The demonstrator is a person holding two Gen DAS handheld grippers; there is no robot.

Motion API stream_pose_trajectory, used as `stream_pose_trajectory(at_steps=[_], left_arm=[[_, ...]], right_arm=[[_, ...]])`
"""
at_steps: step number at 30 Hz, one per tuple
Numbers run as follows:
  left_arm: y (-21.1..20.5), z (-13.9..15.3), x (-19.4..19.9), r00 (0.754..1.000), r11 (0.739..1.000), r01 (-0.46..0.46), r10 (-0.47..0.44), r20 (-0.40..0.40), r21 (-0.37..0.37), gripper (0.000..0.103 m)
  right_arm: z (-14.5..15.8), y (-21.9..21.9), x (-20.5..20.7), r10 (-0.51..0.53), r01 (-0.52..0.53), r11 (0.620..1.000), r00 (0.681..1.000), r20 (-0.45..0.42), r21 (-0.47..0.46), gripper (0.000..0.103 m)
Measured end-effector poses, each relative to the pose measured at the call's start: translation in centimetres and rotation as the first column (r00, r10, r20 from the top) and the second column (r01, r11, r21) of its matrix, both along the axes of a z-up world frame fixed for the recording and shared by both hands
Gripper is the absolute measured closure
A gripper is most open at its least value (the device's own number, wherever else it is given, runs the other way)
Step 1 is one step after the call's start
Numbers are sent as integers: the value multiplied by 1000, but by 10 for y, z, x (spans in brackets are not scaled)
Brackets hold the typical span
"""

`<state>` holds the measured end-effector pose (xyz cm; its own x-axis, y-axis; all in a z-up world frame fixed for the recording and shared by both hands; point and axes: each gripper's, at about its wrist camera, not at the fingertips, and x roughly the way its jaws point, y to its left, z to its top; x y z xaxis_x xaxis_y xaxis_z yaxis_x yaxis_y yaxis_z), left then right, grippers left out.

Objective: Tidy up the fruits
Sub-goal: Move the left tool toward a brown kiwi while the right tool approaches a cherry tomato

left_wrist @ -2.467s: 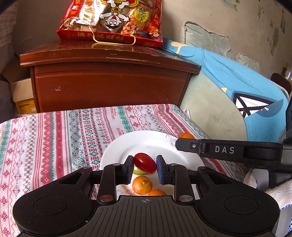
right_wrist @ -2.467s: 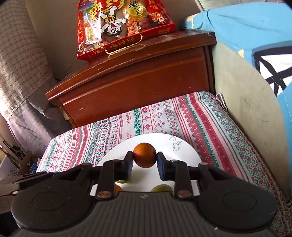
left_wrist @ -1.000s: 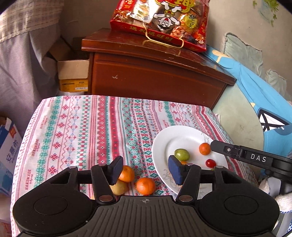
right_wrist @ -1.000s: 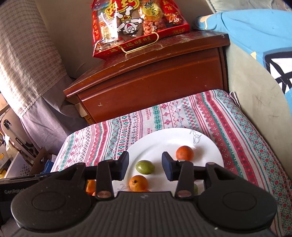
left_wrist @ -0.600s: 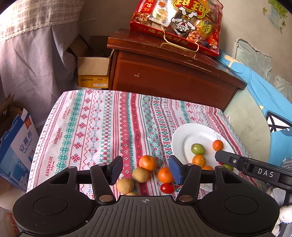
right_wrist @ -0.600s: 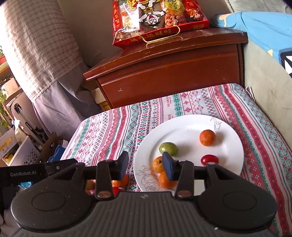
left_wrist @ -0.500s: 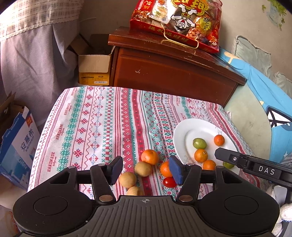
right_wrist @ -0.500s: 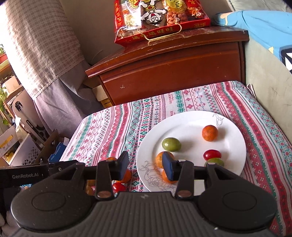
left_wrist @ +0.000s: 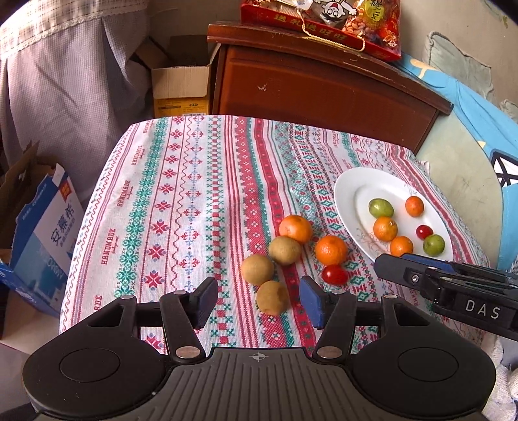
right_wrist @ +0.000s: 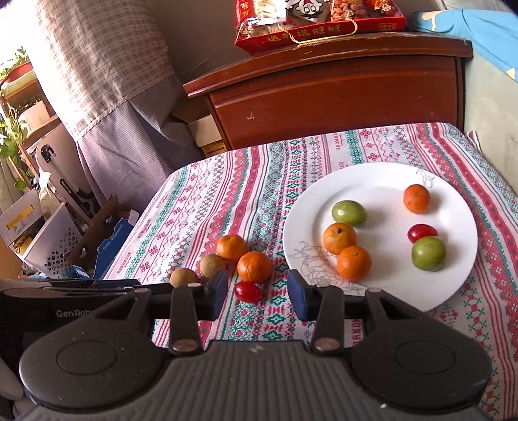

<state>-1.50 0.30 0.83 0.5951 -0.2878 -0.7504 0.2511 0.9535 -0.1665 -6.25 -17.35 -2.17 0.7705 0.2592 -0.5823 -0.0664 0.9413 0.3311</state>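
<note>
Both tools, left (left_wrist: pixel 258 302) and right (right_wrist: pixel 256 294), hang parted and empty over the woven tabletop (left_wrist: pixel 181 200); round fruits (left_wrist: pixel 293 251) cluster (matte brown, glossy orange) beside the smooth white plate (left_wrist: pixel 348 191).

The red snack bag (left_wrist: pixel 323 16) is cut off at the top edge — in both views — its print only partly readable.

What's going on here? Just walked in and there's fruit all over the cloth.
A person is sorting fruit onto a white plate with a tool in each hand. Six pieces already sit on it: three oranges, two green fruits and a small red one. Six more lie on the cloth beside it. Both tools are open and empty: the left tool hovers over a brown fruit, the right tool near a red tomato.
</note>
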Motion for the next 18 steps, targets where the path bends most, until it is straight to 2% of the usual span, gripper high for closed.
stream_pose_trajectory(at_steps=[8, 18], left_arm=[[0, -9, -1, 1000, 1000, 11, -11, -18, 24, 49], [-5, -18, 0, 999, 999, 31, -30, -17, 41, 50]], right_arm=[[-14, 15, 10, 44, -44, 998, 999, -11, -38, 68], [-26, 23, 22, 62, -64, 995, 998, -33, -72, 71]])
